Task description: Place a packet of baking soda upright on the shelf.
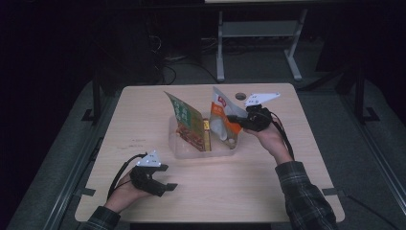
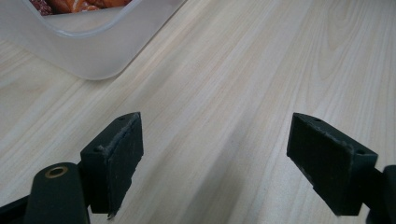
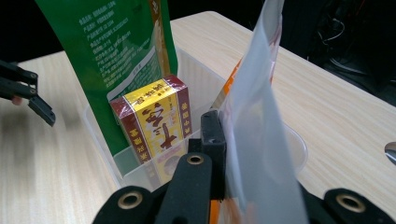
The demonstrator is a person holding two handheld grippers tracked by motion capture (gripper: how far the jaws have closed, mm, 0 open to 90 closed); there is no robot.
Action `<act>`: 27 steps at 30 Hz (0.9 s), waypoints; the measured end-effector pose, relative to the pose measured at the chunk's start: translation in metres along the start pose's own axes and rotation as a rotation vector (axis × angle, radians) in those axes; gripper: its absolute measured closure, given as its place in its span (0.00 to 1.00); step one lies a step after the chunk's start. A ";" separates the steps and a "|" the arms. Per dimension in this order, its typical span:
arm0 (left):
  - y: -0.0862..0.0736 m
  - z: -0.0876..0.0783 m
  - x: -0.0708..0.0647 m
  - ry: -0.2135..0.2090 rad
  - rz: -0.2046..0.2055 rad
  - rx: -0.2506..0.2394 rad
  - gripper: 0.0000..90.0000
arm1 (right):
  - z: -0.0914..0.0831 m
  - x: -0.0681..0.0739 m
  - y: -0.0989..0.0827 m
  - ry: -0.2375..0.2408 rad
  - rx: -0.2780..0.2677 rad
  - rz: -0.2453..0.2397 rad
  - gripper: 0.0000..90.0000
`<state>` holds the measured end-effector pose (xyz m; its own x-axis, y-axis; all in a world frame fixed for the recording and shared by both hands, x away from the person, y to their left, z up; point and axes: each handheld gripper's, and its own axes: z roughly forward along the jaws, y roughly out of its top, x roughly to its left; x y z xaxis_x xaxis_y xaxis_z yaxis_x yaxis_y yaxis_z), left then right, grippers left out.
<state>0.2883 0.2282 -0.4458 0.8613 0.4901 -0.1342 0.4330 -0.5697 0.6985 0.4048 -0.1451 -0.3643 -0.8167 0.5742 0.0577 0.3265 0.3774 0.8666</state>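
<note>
One wooden table (image 1: 287, 182) bears one clear plastic bin (image 1: 179, 148) holding three packs: a green pouch (image 3: 116, 46), an orange-and-white pouch (image 1: 221, 120) and a yellow-and-red box (image 3: 156, 116), whose print the right gripper view reveals. The right gripper (image 1: 234, 119) clamps the orange-and-white pouch over the bin; the left gripper (image 2: 215, 154) gapes above bare wood.

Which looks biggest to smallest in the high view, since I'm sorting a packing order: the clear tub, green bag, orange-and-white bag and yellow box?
1. clear tub
2. green bag and orange-and-white bag, held by the right gripper: too alike to rank
3. yellow box, which shows as a narrow strip
</note>
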 end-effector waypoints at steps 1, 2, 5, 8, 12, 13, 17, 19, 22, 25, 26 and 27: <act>0.000 0.000 0.000 -0.002 -0.001 -0.001 0.20 | 0.001 0.001 0.000 -0.007 0.002 -0.007 1.00; 0.000 0.000 0.000 -0.002 -0.001 -0.001 0.20 | 0.001 0.002 0.001 -0.013 0.004 -0.006 1.00; 0.000 0.001 -0.001 -0.005 0.000 0.000 0.20 | -0.001 0.000 0.000 -0.015 0.001 -0.001 0.97; 0.000 0.001 -0.001 -0.005 0.000 0.001 0.20 | -0.003 -0.001 0.000 -0.010 -0.009 0.016 0.86; 0.000 0.000 -0.001 -0.007 0.000 0.000 0.20 | -0.010 -0.001 0.001 -0.011 -0.015 0.038 0.70; 0.000 0.000 -0.001 -0.007 0.002 -0.002 0.20 | -0.011 -0.002 0.001 -0.014 -0.019 0.041 0.65; 0.000 0.000 -0.001 -0.008 0.002 0.002 0.20 | -0.017 -0.002 0.000 -0.059 -0.028 0.056 0.45; 0.001 0.000 -0.001 -0.008 0.003 0.003 0.20 | -0.019 -0.003 0.000 -0.061 -0.030 0.061 0.43; 0.001 0.000 -0.001 -0.007 0.010 0.003 0.20 | -0.028 -0.001 -0.002 -0.075 -0.030 0.060 0.35; 0.000 0.000 -0.002 -0.011 0.003 0.002 0.20 | -0.034 0.000 -0.005 -0.083 -0.019 0.041 0.33; 0.000 0.000 -0.002 -0.010 0.009 0.002 0.20 | -0.038 0.001 -0.007 -0.083 -0.026 0.038 0.33; 0.000 0.000 -0.001 -0.012 0.009 0.002 0.20 | -0.040 0.002 -0.009 -0.082 -0.030 0.041 0.32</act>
<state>0.2871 0.2274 -0.4451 0.8682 0.4772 -0.1363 0.4258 -0.5752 0.6985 0.3812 -0.1767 -0.3522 -0.7607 0.6469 0.0538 0.3435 0.3308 0.8790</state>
